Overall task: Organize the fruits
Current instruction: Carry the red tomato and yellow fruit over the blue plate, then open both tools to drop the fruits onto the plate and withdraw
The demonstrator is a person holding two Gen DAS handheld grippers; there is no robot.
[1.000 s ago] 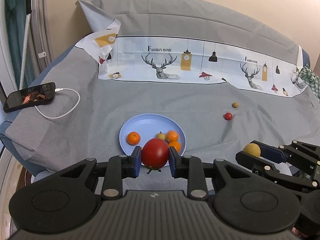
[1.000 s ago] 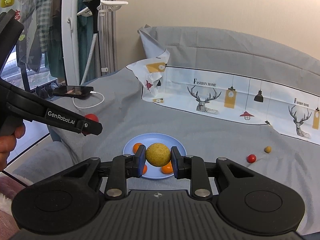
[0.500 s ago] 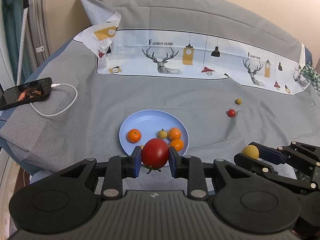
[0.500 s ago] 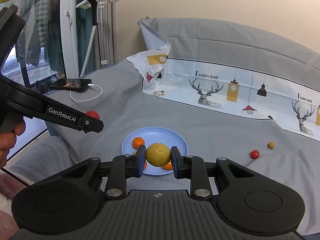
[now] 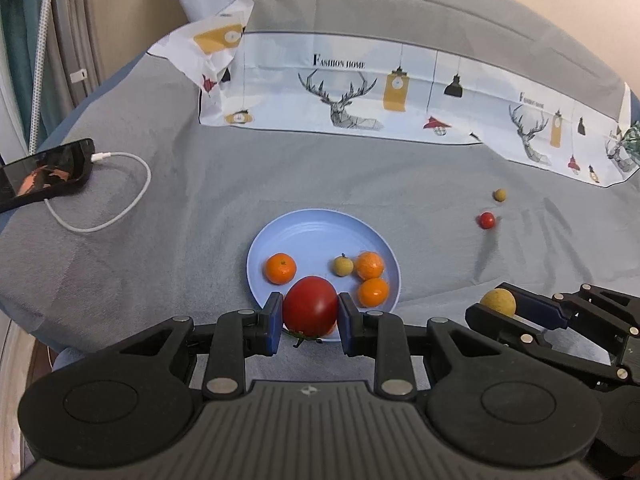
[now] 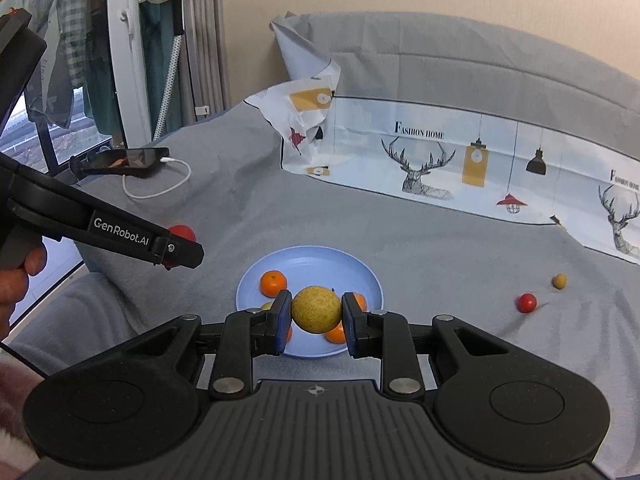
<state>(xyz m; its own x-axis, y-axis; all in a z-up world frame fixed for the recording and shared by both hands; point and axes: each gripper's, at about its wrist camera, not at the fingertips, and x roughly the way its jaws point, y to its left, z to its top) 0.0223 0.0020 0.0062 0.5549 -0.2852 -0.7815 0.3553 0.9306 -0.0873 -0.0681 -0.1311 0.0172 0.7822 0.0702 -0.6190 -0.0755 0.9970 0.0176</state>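
Observation:
My left gripper point(image 5: 309, 314) is shut on a red tomato point(image 5: 310, 306), held above the near rim of the blue plate point(image 5: 304, 232). The plate holds three oranges point(image 5: 280, 268) and a small yellow-green fruit point(image 5: 343, 266). My right gripper point(image 6: 316, 312) is shut on a round yellow fruit point(image 6: 316, 309) above the same plate point(image 6: 312, 260); it shows in the left wrist view point(image 5: 498, 302) to the plate's right. A small red fruit point(image 5: 486, 220) and a small yellow one point(image 5: 499, 195) lie on the grey cloth to the right.
A black phone point(image 5: 44, 174) with a white cable point(image 5: 116, 184) lies at the left edge of the grey covered surface. A printed deer sheet point(image 5: 360, 92) runs along the back. A window and a clothes stand point(image 6: 176, 40) are at the left.
Both grippers have moved slightly forward toward the plate, still holding their fruits. The fruits on the plate and the cloth have not moved.

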